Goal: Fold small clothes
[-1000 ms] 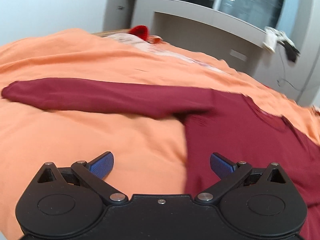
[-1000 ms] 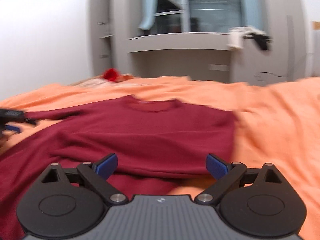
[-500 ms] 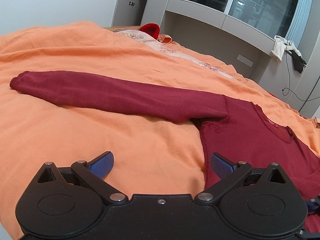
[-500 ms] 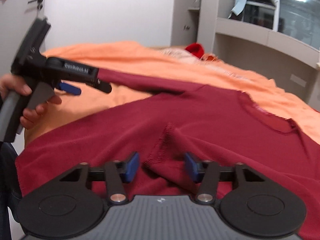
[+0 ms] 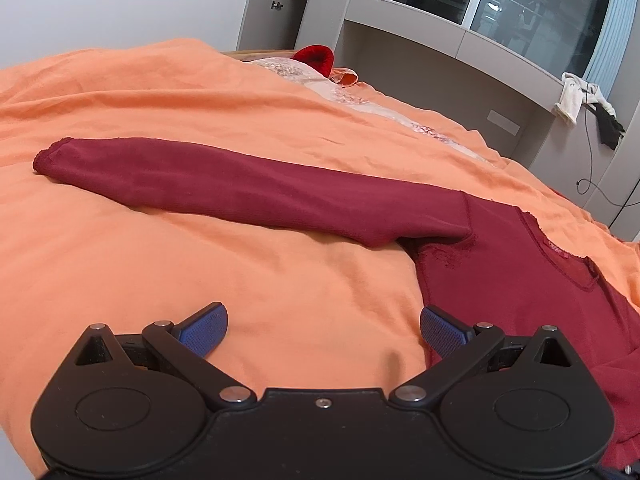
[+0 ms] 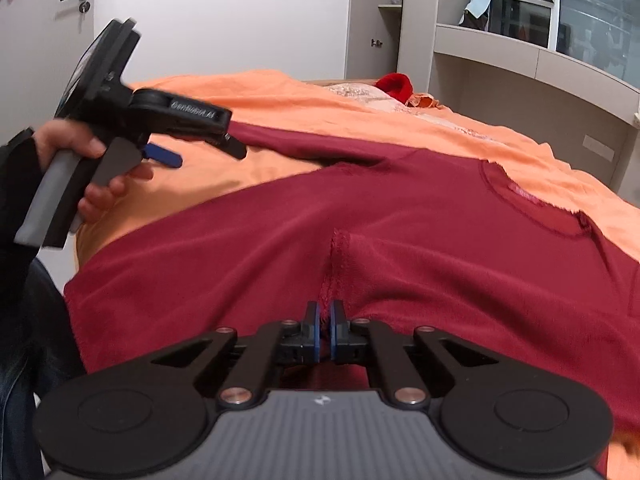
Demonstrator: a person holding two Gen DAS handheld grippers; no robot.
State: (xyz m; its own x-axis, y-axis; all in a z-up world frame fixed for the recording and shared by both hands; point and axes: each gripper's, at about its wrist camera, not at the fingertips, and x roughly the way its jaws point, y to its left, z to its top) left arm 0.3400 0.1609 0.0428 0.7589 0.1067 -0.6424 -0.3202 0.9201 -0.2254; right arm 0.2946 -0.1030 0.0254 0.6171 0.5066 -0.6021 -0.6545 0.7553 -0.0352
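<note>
A dark red long-sleeved sweater (image 5: 520,280) lies flat on the orange bed cover (image 5: 200,280), with one sleeve (image 5: 240,184) stretched out to the left. My left gripper (image 5: 324,330) hovers open over bare cover, and its right pad is at the sweater's side edge. In the right wrist view the sweater's body (image 6: 400,248) fills the middle. My right gripper (image 6: 325,316) has its jaws closing tight on a raised, seamed ridge of the sweater's cloth, which both pads press on. The left gripper (image 6: 204,154) shows there at upper left, held in a hand (image 6: 100,184).
A red item (image 5: 316,58) and a pale patterned cloth (image 5: 352,96) lie at the bed's far end. Grey shelving (image 5: 460,40) and a dark window stand behind. Clothes (image 5: 576,100) hang at the right. A door (image 6: 40,40) is at the left.
My right gripper swung left across the sweater and went from wide open to shut on a pinched ridge of cloth. The left gripper stayed open and nearly still.
</note>
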